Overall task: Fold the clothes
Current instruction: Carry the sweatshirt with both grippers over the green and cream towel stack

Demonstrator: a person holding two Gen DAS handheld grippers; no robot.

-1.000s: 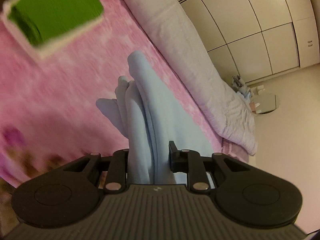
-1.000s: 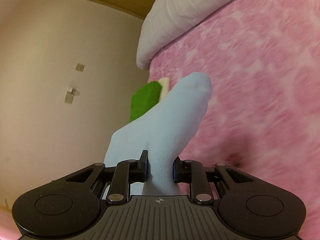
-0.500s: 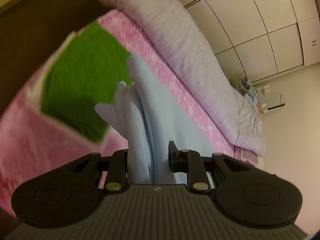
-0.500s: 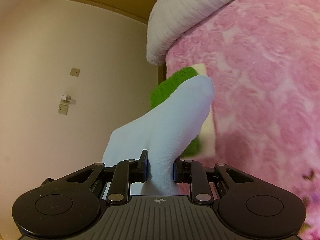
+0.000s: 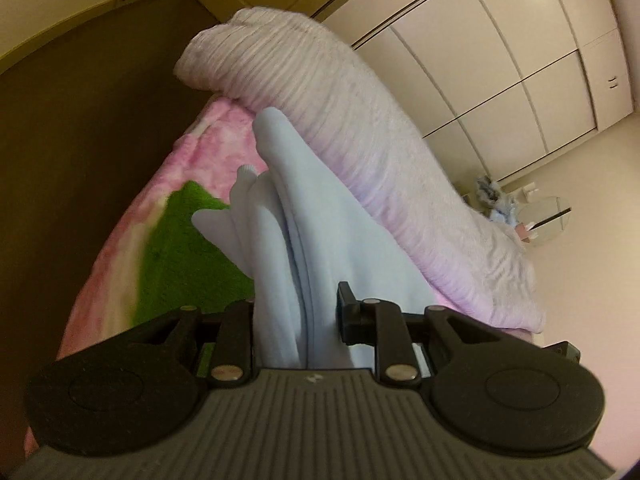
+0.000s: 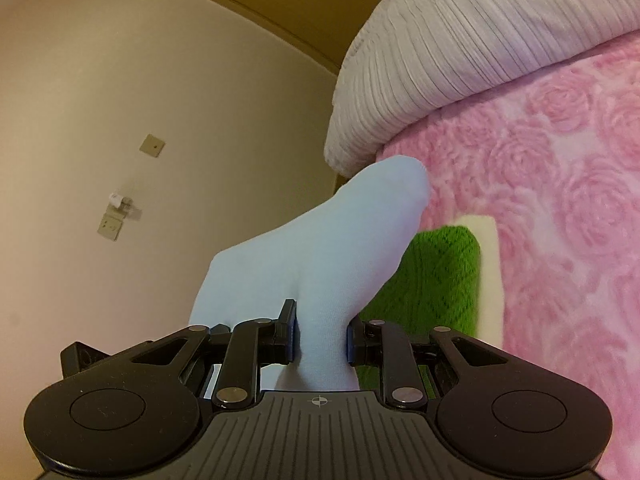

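A light blue garment (image 5: 288,240), bunched in folds, runs forward from my left gripper (image 5: 296,312), whose jaws are shut on it. In the right wrist view another end of light blue cloth (image 6: 332,248) sticks out past my right gripper (image 6: 320,328), which is also shut on it. A folded green knit (image 5: 180,256) lies on the pink rose-patterned blanket (image 5: 208,148) just below and left of the left gripper. It shows as the green knit (image 6: 436,280) under and right of the right gripper, resting on a folded cream piece (image 6: 490,264).
A rolled grey ribbed quilt (image 5: 340,112) lies along the far side of the bed, also seen as the quilt (image 6: 460,40). A dark brown panel (image 5: 80,140) borders the bed's end. Cream wardrobe doors (image 5: 500,60) and small floor clutter (image 5: 500,204) stand beyond. A beige wall (image 6: 160,120) is left.
Both grippers carried the blue cloth sideways along the bed toward its end. The green knit slid from the upper left to just under the left gripper, and grew nearer under the right one.
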